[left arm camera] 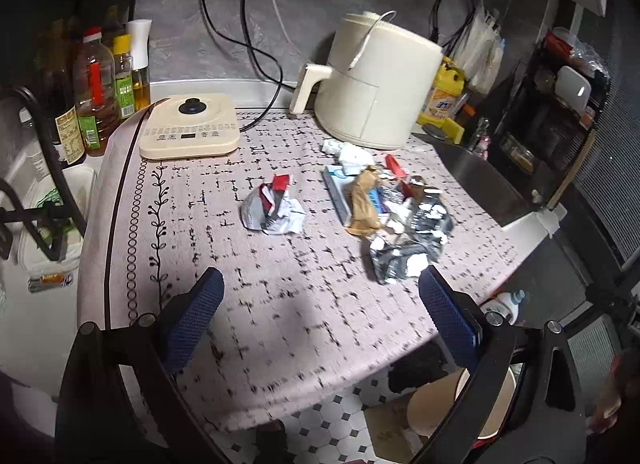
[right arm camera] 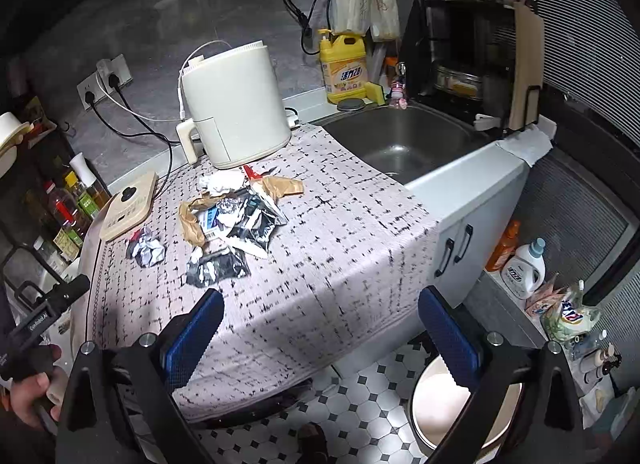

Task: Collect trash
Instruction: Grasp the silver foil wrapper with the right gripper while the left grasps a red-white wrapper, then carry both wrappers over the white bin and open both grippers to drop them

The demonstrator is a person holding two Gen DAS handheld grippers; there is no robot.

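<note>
You're holding both the left gripper [left arm camera: 320,296] and right gripper [right arm camera: 318,318] wide open, empty, over the near worktop edge. Crumpled grey-and-red wrapper ball [left arm camera: 272,205] is sitting mid-worktop; mixed foil-and-paper litter pile [left arm camera: 390,209] toward the sink-side edge. Be straddling the ball squarely before closing.

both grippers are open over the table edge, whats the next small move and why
Probably ease the left hand-held gripper forward and down onto the crumpled silver wrapper nearest it. Both grippers are open and empty, that wrapper lies at the near end of the trash pile, and the bin waits on the floor below the table edge.
</note>
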